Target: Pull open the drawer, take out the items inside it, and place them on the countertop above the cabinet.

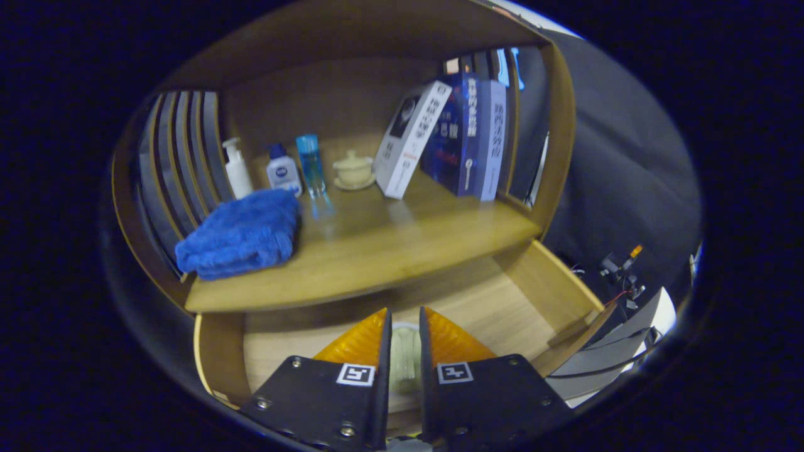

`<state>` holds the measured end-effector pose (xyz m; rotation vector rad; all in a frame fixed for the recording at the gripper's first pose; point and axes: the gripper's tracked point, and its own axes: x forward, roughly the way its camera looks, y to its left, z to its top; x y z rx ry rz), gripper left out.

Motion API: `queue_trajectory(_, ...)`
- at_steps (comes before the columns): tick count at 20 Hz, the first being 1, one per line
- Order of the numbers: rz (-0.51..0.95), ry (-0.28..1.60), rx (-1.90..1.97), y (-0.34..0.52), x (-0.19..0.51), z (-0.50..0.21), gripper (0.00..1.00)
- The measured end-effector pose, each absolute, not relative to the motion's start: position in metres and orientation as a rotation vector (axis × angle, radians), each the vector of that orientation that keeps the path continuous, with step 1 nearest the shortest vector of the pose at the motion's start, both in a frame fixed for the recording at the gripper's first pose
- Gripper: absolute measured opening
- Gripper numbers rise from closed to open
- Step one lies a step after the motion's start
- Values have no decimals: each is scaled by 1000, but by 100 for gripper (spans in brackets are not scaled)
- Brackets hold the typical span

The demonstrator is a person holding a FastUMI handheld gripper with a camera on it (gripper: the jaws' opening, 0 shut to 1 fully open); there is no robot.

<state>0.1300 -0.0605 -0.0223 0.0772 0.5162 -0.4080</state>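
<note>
Operator: Gripper (405, 342) status: the two orange ribbed fingers (361, 339) stand close together with a pale, ribbed, greenish-white item (405, 361) pinched in the narrow gap between them. Both pads appear to press on it.

Inspector: Location of the item?

Operator: Between the fingers, above the floor of the open light-wood drawer (502, 301), which extends from 12 o'clock round to 2 o'clock of the fingertips. Whether the item rests on the drawer floor or is lifted clear cannot be told.

Inspector: Orientation?

Operator: The visible strip runs lengthwise along the fingers, toward 12 o'clock. Its ends are hidden, so the true long axis is a judgement only.

Inspector: Handling properties?

Operator: Judged small and light. The ribbed surface should resist slipping. Whether it is stiff or fragile cannot be told, so apply moderate pressure, holding across the narrow width as at present.

Inspector: Destination?

Operator: The wooden countertop (389, 245) lies beyond the fingers at 12 o'clock. Occupied zones: a folded blue towel (242, 235) at 11 o'clock; behind it a white pump bottle (237, 168), a small white bottle with blue cap (282, 169), a clear blue bottle (311, 164) and a cream lidded cup on a saucer (353, 169); leaning and upright books (449, 141) at 1 o'clock. The bare central area is judged the safest placement zone.
</note>
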Motion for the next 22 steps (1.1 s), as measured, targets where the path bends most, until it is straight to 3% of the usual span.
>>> queue_trajectory(3,-428,501,81,-65,124,-11,22)
queue_trajectory(10,-384,620,90,-56,133,-59,21)
queue_trajectory(13,-395,678,68,-59,138,-82,42)
queue_trajectory(15,-391,704,87,-58,142,-91,46)
queue_trajectory(17,-370,740,110,-54,144,-103,58)
queue_trajectory(22,-356,892,107,-51,138,-138,58)
